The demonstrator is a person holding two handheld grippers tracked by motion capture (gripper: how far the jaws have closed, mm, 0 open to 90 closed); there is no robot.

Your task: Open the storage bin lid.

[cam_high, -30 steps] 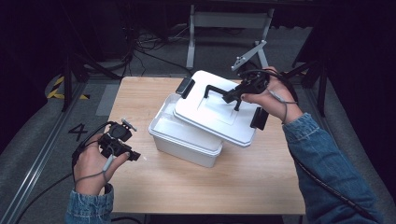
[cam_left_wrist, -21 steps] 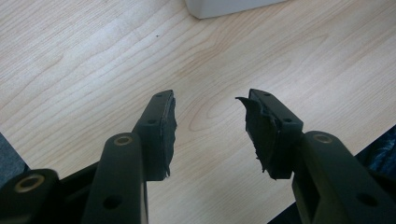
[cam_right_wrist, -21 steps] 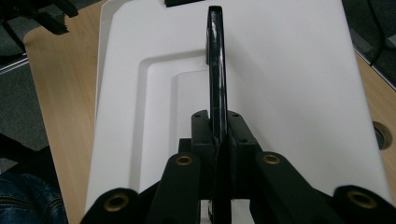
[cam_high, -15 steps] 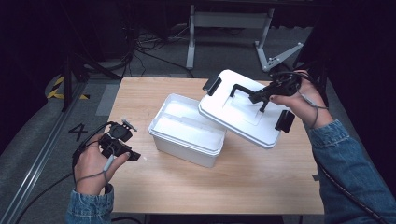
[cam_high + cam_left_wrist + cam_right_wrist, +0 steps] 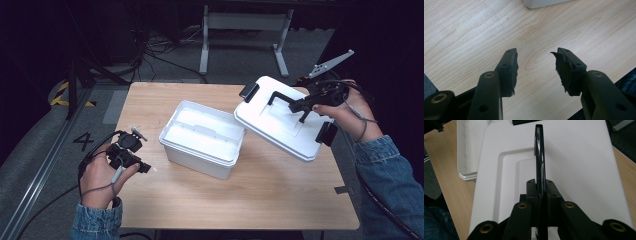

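The lid is showing plain white, with a glossy black handle and black clasps at its ends, while the open box is showing the same plain white inside and out. The table is wearing a pale wood grain — light beige with faint darker streaks. Both the left gripper and the right gripper are showing matt black with small brass-coloured rivets, and the person's sleeves are showing blue denim — a mid, washed blue.

White lid tilted, beside open box

Table lit, bg dark (gripper views soft)
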